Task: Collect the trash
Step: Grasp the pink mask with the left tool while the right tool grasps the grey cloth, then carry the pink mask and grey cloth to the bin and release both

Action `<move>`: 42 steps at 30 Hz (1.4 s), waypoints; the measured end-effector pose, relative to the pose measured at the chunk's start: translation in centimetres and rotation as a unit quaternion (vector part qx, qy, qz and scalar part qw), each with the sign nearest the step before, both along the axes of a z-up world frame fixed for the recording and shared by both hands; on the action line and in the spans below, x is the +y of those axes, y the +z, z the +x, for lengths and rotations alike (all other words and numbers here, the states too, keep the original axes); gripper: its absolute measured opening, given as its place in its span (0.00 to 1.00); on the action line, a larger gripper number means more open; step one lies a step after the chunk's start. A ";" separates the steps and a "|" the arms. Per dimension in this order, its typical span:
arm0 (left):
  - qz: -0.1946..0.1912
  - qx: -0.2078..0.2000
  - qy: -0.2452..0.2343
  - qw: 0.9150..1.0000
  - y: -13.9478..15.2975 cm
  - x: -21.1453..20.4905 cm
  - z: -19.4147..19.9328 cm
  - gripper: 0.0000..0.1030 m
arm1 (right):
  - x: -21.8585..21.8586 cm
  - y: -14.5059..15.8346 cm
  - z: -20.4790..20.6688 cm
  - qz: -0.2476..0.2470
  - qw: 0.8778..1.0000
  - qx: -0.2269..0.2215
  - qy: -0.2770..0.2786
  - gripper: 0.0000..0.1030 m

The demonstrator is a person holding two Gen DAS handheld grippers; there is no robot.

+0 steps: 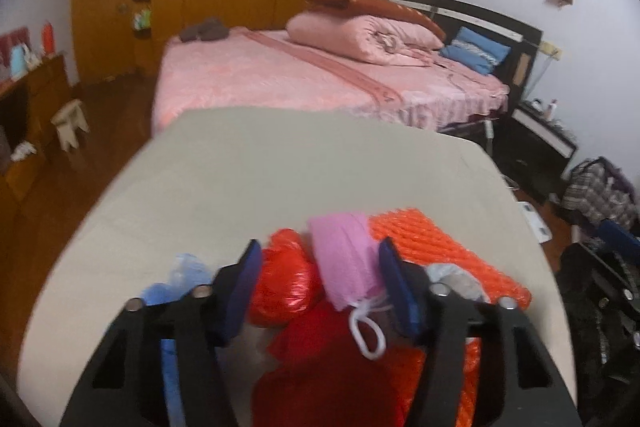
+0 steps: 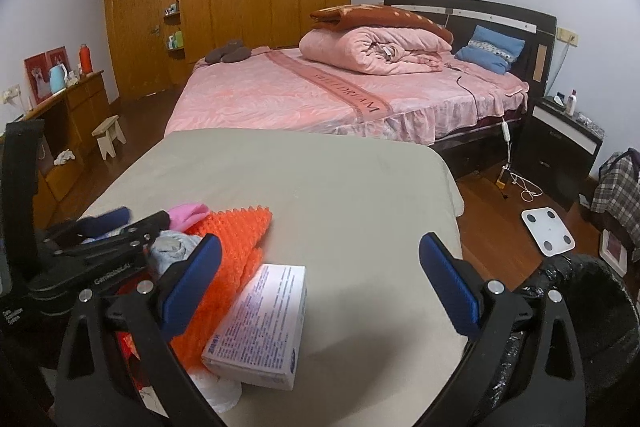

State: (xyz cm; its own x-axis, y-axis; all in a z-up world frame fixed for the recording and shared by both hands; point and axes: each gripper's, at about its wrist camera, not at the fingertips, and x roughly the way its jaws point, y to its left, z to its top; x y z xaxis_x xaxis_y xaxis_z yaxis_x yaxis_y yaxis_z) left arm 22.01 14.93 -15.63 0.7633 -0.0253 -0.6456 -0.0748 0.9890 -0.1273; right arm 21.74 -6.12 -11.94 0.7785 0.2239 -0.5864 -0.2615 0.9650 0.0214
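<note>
the left gripper hangs low over a heap of trash at the near edge of the bench. its jaws are partly open, with a red bag and a pink pouch between the blue pads; the right pad looks close against the pouch's side, but blur hides whether it presses, so no grip is clear. the pouch's white cord loops out below. a blue bag lies just left of the jaws, an orange wrap to the right, and a grey wad sits beside the right finger.

the right gripper has its jaws wide open with nothing in them. a white box lies on the bench between them, nearer the left pad, touching the orange wrap. a black-lined bin stands on the floor at the bench's right corner. behind is a pink bed.
</note>
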 end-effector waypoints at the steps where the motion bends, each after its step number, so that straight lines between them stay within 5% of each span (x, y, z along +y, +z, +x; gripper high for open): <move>1: -0.010 0.002 -0.009 1.000 -0.2 0.0 0.1 0.41 | 0.1 0.0 0.0 0.000 1.000 0.000 0.001 0.93; 5: -0.035 0.005 -0.036 0.999 -0.7 0.2 0.3 0.10 | 0.6 0.1 -0.1 0.002 1.000 0.000 0.008 0.93; 8: -0.033 0.000 -0.050 0.998 -0.8 -0.3 0.1 0.03 | 1.0 0.3 0.0 0.004 1.000 0.000 0.013 0.93; 16: -0.023 -0.039 -0.024 0.999 1.6 1.2 -2.7 0.01 | 2.7 0.8 0.0 0.016 0.999 0.001 0.044 0.89; 24: 0.007 -0.032 0.009 0.999 1.8 3.7 -5.0 0.01 | 6.4 -0.3 0.1 0.023 0.996 0.021 0.089 0.80; 33: 0.006 -0.032 0.020 0.999 1.9 4.7 -6.1 0.01 | 9.1 -2.7 0.4 0.001 0.990 0.057 0.131 0.59; 36: 0.007 -0.032 0.019 0.999 2.0 4.7 -6.2 0.01 | 9.3 -2.7 0.1 0.004 0.986 0.062 0.154 0.43; 42: 0.009 -0.040 0.015 0.999 2.7 4.3 -6.8 0.01 | 7.9 -0.7 -0.8 0.036 0.985 0.053 0.159 0.39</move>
State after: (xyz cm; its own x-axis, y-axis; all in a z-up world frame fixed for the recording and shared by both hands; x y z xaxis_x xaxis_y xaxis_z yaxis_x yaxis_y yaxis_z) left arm 15.23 19.26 -12.89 0.8122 0.0095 -0.5832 -0.0952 0.9886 -0.1165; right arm 20.90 1.80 -12.62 0.5974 0.4908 -0.6342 -0.5429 0.8296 0.1306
